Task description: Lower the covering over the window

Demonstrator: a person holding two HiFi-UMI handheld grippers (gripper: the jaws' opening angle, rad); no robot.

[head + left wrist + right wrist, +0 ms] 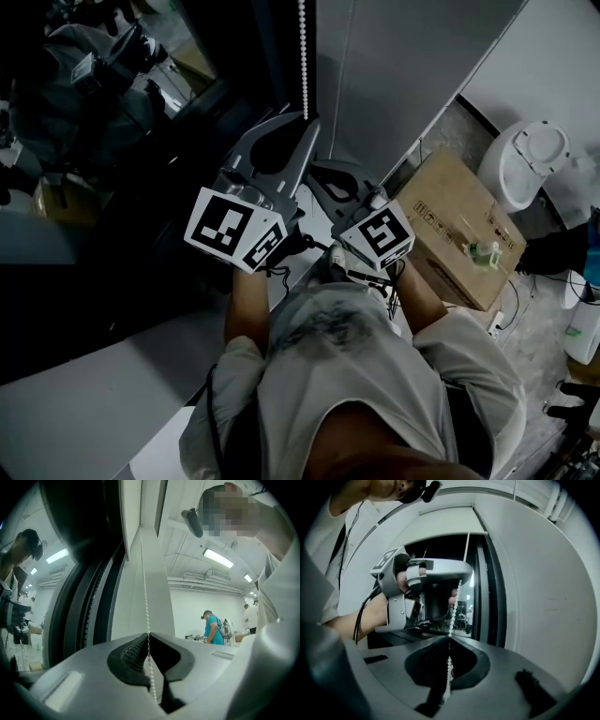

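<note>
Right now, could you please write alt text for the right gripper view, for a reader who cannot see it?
The right claw is shut on a white bead chain hanging before a dark window. Higher on the same chain, the left claw grips it too.

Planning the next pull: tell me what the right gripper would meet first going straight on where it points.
Likely the grey left gripper, shut on the same white bead chain just ahead of the right gripper; depth is unclear.
</note>
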